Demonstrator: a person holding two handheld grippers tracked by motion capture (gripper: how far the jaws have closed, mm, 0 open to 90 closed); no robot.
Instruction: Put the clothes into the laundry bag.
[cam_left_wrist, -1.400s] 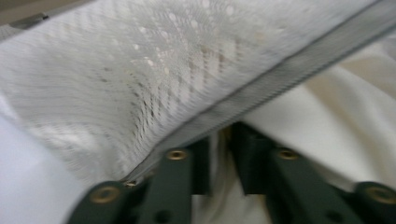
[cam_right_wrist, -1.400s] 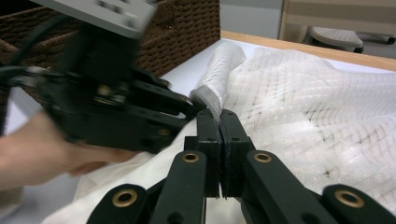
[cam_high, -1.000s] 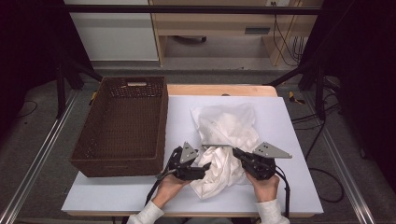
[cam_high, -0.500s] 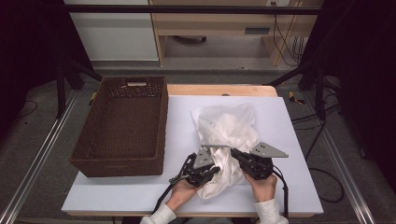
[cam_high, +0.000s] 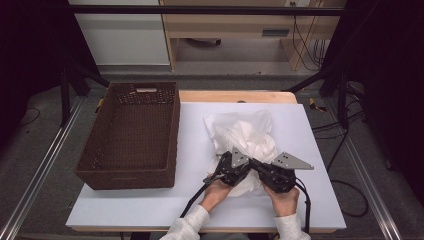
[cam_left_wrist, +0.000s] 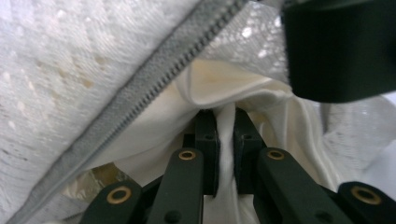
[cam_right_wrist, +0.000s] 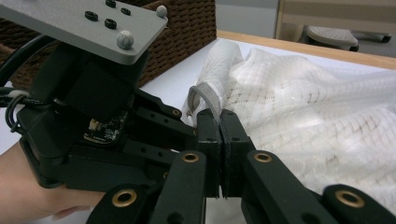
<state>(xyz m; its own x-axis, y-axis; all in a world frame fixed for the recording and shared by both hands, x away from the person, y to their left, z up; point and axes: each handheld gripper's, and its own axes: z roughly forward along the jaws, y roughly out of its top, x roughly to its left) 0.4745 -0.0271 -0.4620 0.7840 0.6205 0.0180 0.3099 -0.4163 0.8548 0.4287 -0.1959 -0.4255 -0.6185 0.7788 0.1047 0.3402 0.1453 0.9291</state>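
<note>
**Both grippers pinched onto a mesh laundry bag near the table's front edge**

A white mesh laundry bag (cam_high: 245, 137) lies crumpled on the white table (cam_high: 310, 200), right of centre, running from the middle of the table down toward the front edge. A dark brown wicker basket (cam_high: 131, 137) sits along the left side of the table, just beside the bag but not touching it.

The left gripper (cam_high: 226, 172) and the right gripper (cam_high: 260, 172) meet at the near end of the bag, close together, each held by a hand (cam_high: 216, 194) coming in from the front edge; the other hand (cam_high: 284, 200) is just to its right.

In the left gripper view, the left gripper (cam_left_wrist: 226, 135) has its jaws nearly closed on a fold of cream-white cloth (cam_left_wrist: 224, 98) that comes out of the bag's opening. The bag's grey zipper (cam_left_wrist: 154, 79) runs diagonally above, with the mesh spread over it.

In the right gripper view, the right gripper (cam_right_wrist: 220, 140) has its jaws pressed together on the grey zipper edge (cam_right_wrist: 205, 98) of the bag, a short loop of that edge standing up above the jaw tips. The left gripper's black body and grey plate sit right against it on the left, with the basket behind.
</note>
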